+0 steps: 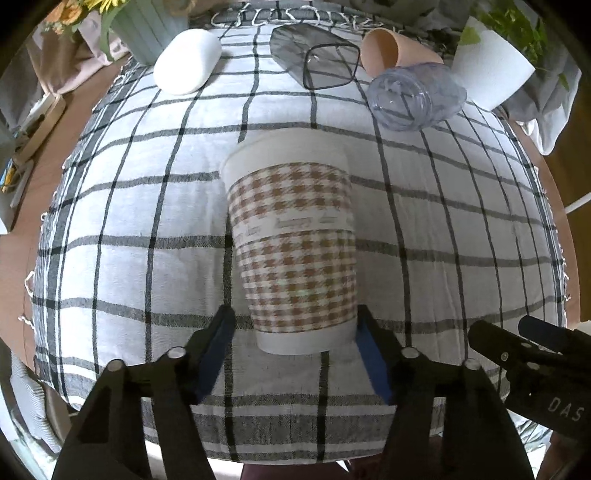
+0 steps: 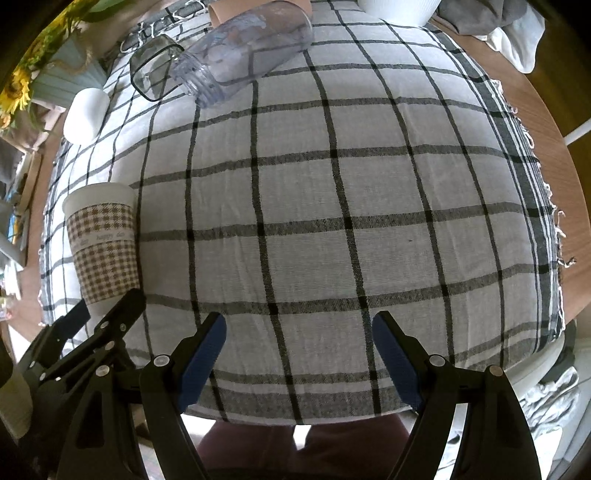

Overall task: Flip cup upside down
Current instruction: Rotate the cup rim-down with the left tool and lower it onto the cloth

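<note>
A paper cup (image 1: 291, 240) with a brown houndstooth sleeve stands upright on the checked tablecloth (image 1: 129, 221), wide rim up. My left gripper (image 1: 295, 325) is open, its blue pads (image 1: 218, 354) on either side of the cup's base, with a small gap at the left pad. The cup also shows at the left of the right wrist view (image 2: 103, 243), with the left gripper (image 2: 107, 314) at its base. My right gripper (image 2: 299, 332) is open and empty over bare cloth near the table's front edge.
At the far side lie a white cup (image 1: 186, 61), a dark square glass (image 1: 314, 55), a pink cup (image 1: 391, 48) and a clear plastic jar (image 1: 417, 96), all on their sides. A white plant pot (image 1: 491, 70) and a ribbed vase (image 1: 147, 26) stand behind.
</note>
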{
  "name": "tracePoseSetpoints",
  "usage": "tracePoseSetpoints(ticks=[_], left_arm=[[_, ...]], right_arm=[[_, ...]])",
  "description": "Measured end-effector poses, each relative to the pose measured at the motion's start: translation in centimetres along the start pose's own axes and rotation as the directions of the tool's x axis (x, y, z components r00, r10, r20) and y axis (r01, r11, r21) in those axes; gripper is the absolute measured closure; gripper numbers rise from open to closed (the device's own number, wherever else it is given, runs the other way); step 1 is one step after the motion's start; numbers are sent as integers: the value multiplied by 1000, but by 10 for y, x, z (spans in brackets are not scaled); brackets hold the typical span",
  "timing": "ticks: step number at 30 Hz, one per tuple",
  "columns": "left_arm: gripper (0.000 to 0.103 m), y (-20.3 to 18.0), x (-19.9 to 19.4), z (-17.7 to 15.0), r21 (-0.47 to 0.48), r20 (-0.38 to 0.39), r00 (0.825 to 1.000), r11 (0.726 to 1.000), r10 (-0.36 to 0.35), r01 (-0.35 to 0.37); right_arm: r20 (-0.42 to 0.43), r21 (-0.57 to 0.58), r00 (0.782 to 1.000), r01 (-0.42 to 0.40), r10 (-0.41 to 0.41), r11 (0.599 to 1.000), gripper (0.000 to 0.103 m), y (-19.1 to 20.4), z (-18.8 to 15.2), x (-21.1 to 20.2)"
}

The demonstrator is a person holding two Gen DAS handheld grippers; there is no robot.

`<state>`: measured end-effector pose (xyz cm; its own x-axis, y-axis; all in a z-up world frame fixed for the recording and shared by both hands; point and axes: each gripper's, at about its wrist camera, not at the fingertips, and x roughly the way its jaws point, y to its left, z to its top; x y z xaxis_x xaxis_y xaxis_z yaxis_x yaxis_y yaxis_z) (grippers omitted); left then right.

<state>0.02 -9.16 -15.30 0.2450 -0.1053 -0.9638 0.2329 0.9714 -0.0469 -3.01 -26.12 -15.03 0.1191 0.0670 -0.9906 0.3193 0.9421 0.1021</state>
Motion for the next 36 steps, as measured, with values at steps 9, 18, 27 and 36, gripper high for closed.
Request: tracePoseSetpoints(ticks=[9,18,27,36], left_arm=[[49,4,-18,-1,28,24,1000,1000,-15,14],[49,10,-38,10,41,56,997,998,-47,45],[49,13,-42,35,61,84,994,996,-65,60],[49,15,-40,63,79,111,992,995,-61,53]], right_arm=[[9,-8,1000,-25,25,1000,22,8,1,-4],[44,-6,996,-74,74,997,22,17,3,-18],[77,46,993,-93,89,995,22,20,13,-26],[119,66,989,-99,91,993,22,25,29,-33]])
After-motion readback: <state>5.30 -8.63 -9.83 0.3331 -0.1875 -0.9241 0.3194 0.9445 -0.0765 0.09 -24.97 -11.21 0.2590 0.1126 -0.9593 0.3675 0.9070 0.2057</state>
